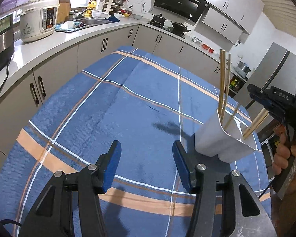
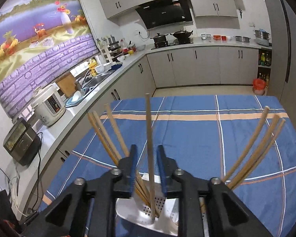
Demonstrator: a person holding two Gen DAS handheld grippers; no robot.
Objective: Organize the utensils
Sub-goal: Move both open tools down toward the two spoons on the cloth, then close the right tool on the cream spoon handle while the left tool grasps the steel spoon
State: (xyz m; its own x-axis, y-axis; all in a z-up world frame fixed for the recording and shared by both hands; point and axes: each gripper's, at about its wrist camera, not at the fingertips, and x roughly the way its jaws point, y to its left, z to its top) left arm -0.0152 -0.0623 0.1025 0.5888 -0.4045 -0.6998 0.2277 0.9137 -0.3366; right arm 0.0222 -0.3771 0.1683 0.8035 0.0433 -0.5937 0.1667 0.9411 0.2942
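Blue-padded black fingers of the left claw (image 1: 147,165) stand apart with nothing between them, above the blue plaid cloth with orange and white stripes (image 1: 128,102) that covers the counter. To their right on the cloth stands a white plastic utensil holder (image 1: 217,138) with a perforated floor, and pale wooden chopsticks (image 1: 223,83) lean out of its compartments.

Seen from the right wrist, the right claw (image 2: 147,165) hangs just above that holder (image 2: 132,207), its blue pads parted. One upright wooden chopstick (image 2: 149,138) rises between the pads with a gap showing on each side, so the claw is released around it rather than clamped; its lower end rests in the holder. Other chopsticks fan out to the left (image 2: 108,136) and right (image 2: 260,146) of the claw.

In the left wrist view the right claw shows at the right edge, gripped by a person's hand (image 1: 284,154).

A white electric cooker (image 1: 39,19) sits on the grey kitchen worktop (image 1: 55,41) behind.
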